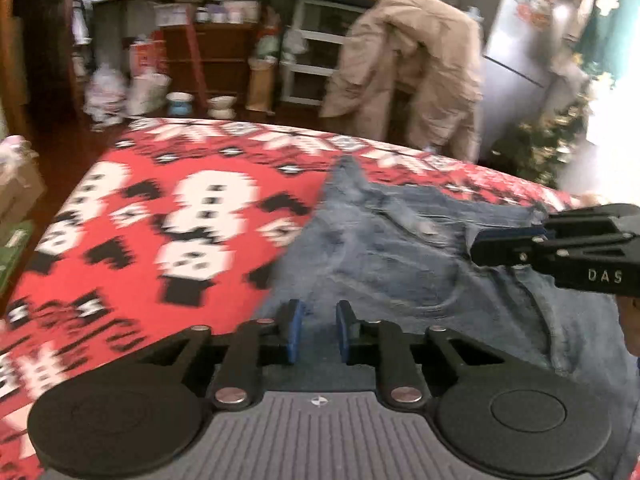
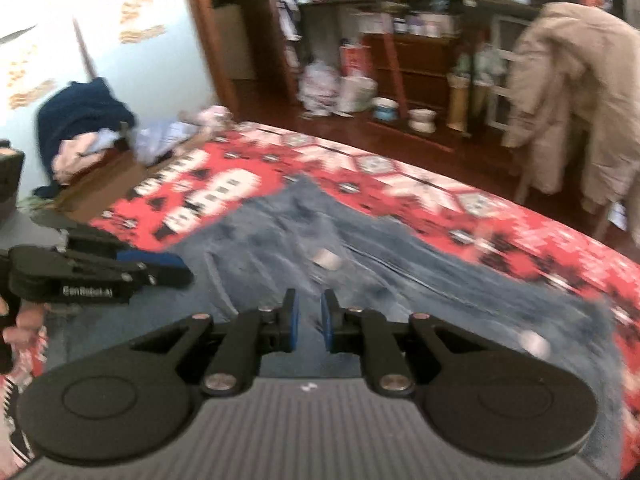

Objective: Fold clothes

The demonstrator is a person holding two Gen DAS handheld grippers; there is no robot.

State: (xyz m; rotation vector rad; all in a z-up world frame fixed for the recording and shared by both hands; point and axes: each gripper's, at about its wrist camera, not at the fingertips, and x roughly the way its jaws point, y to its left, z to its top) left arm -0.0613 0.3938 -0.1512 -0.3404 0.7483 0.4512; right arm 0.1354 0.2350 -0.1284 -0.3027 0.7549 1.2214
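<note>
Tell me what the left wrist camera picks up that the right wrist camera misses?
Only the left wrist view shows the silver fridge and the greenery beside it. Only the right wrist view shows the pile of clothes on a cardboard box by the pale wall. Both show the jeans on the red patterned blanket, the beige coat, and each other's tongs, open.
</note>
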